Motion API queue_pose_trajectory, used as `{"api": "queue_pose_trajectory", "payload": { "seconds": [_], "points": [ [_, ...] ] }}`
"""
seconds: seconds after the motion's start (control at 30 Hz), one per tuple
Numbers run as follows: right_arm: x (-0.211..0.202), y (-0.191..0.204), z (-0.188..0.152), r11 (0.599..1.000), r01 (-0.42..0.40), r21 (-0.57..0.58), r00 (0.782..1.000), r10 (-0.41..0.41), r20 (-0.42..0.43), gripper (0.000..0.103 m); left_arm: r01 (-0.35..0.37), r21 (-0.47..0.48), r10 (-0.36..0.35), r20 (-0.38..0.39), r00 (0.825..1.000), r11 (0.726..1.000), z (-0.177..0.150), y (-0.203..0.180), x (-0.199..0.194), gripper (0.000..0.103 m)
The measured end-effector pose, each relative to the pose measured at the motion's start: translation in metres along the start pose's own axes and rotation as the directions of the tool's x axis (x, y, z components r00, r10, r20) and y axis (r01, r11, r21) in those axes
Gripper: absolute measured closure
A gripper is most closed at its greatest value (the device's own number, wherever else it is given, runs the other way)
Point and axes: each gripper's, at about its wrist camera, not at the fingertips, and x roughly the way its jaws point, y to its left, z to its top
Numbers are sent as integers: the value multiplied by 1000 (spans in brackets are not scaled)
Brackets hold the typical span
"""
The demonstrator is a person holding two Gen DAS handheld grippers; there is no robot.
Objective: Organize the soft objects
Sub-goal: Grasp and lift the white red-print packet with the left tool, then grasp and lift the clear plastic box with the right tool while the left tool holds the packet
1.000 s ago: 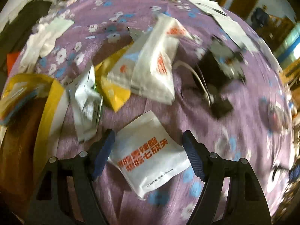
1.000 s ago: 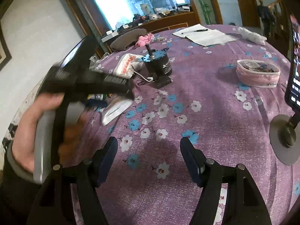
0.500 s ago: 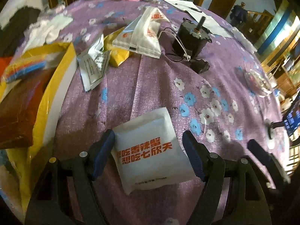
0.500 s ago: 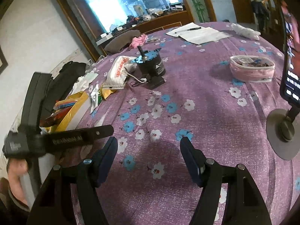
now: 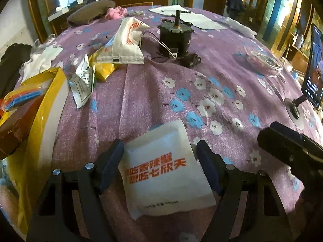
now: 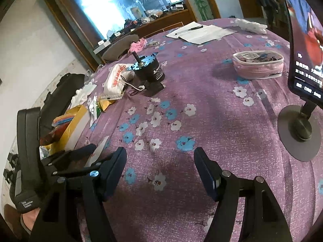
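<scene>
A white soft packet with orange lettering [image 5: 163,171] lies flat on the purple flowered tablecloth [image 5: 153,92]. My left gripper [image 5: 160,159] is open, with its two blue-padded fingers on either side of the packet. A larger white bag with red print [image 5: 125,44], a yellow packet [image 5: 105,70] and a silver-white packet [image 5: 82,84] lie farther back left. My right gripper [image 6: 160,165] is open and empty over bare cloth. The left gripper shows at the left edge of the right wrist view [image 6: 76,155].
A black motor with wires [image 5: 174,38] stands mid-table. A yellow bag [image 5: 40,125] with items sits at the left edge. A pink pouch [image 6: 258,64], a phone on a round stand [image 6: 298,125], papers with a pen [image 6: 199,32] and white cloth [image 5: 40,62] lie around.
The left gripper has pulled back toward the near table edge, with the white packet still between its open fingers. The right gripper has held nearly still.
</scene>
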Motion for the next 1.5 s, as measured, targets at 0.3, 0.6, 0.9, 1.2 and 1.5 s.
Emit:
{"api": "queue_pose_trajectory", "payload": {
  "seconds": [0.3, 0.6, 0.9, 1.2, 1.5],
  "points": [
    [1, 0, 1, 1000, -15, -3, 1000, 15, -5, 34, -14, -33, 15, 40, 999, 999, -1, 8, -3, 57],
    [0, 1, 1, 1000, -9, -7, 1000, 9, 5, 34, 40, -25, -39, 55, 998, 999, -5, 4, -8, 87],
    [2, 1, 1, 1000, -6, -11, 1000, 5, -14, 34, 157, -97, -149, 81, 985, 983, -13, 17, -15, 96],
    [13, 13, 23, 1000, 7, -28, 999, -8, -44, 34, 215, -130, -198, 132, 971, 968, -16, 27, -23, 97],
    [34, -9, 97, 852, 511, 110, 855, -517, 30, 33, 281, -130, -265, 127, 956, 951, -15, 31, -22, 97]
  ]
}}
